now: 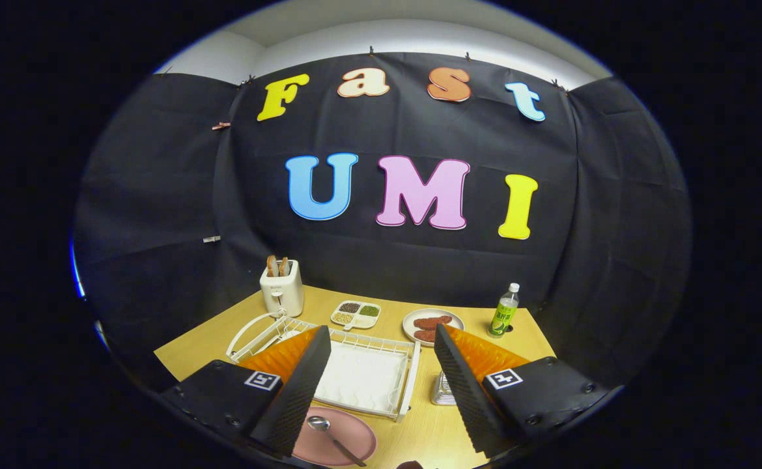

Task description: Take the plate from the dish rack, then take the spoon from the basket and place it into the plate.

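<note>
A pink plate [325,448] lies flat on the wooden table, just in front of the white dish rack [361,378], close to my left finger. A metal spoon [330,436] rests in the plate, bowl toward the rack and handle pointing back toward me. A small metal basket [443,391] stands to the right of the rack, partly hidden behind my right finger. My gripper [381,348] hovers above the table with its fingers wide apart and nothing between them.
A white toaster [281,288] with bread stands at the back left. A divided dish of grains [355,314], a plate of sausages [432,325] and a green bottle [505,312] line the back of the table. The table's left edge runs near the rack.
</note>
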`<state>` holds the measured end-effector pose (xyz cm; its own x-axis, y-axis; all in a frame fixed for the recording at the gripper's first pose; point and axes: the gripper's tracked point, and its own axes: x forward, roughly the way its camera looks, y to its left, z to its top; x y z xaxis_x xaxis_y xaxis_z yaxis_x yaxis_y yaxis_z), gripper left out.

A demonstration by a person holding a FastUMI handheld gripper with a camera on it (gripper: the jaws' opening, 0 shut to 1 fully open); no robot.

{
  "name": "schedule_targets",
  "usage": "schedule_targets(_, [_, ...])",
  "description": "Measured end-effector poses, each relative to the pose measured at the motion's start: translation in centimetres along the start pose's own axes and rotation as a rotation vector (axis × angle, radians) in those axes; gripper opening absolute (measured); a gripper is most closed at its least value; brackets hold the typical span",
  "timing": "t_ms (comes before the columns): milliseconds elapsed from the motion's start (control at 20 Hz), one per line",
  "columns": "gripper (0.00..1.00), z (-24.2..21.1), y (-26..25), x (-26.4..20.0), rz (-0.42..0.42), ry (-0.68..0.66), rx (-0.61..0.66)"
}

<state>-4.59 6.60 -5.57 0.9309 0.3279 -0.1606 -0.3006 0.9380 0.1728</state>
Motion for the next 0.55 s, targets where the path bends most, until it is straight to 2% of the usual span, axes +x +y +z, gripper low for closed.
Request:
schedule_targets(300, [0.98,1.0,-1.6,0.4,-0.028,-0.021,-0.015])
schedule_targets(550, [0.98,0.7,-1.9,0.6,0.0,-0.011,-0.044])
